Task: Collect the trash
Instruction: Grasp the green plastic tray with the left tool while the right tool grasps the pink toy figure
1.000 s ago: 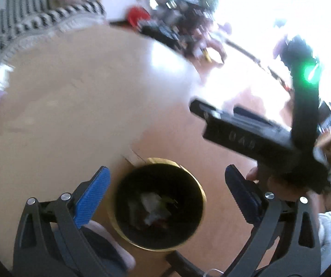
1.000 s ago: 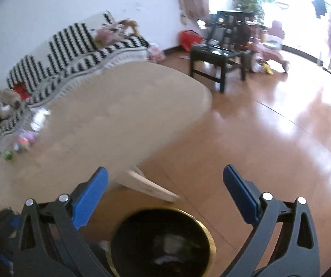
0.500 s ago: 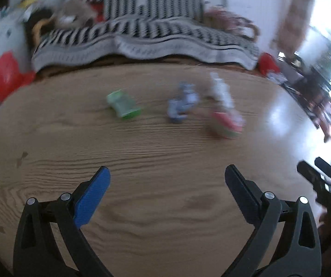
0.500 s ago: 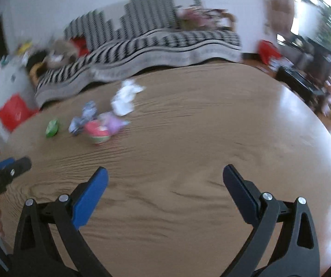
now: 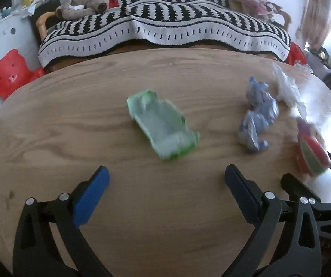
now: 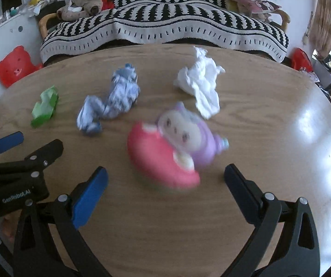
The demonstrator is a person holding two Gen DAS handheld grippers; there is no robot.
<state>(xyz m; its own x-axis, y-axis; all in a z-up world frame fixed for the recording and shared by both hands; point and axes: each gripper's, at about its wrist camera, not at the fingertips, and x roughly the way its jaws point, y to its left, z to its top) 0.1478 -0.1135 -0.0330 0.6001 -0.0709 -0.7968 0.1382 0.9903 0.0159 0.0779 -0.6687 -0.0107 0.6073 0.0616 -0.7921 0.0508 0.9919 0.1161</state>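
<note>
On the round wooden table [image 5: 50, 120] lies a crumpled green wrapper [image 5: 162, 127], just ahead of my open left gripper [image 5: 165, 184]. To its right rest a blue-and-white crumpled wrapper [image 5: 258, 120], white tissue [image 5: 288, 87] and a pink toy [image 5: 312, 152]. In the right wrist view my open right gripper [image 6: 164, 183] hovers close over the pink-and-purple plush toy [image 6: 174, 145]. Behind it lie the white crumpled tissue [image 6: 202, 85], the blue-and-white wrapper [image 6: 112, 103] and the green wrapper [image 6: 45, 106]. The left gripper [image 6: 15, 161] shows at the left edge.
A sofa with a black-and-white striped blanket [image 5: 165, 30] stands behind the table, with plush toys on it. A red bear-shaped stool [image 5: 8, 73] sits by a white cabinet at the left. Sunlit floor and dark furniture lie to the right of the table [image 6: 315, 127].
Both grippers swung up from the black bin on the floor to the tabletop, then moved closer to the trash, the left towards the green wrapper, the right towards the plush toy.
</note>
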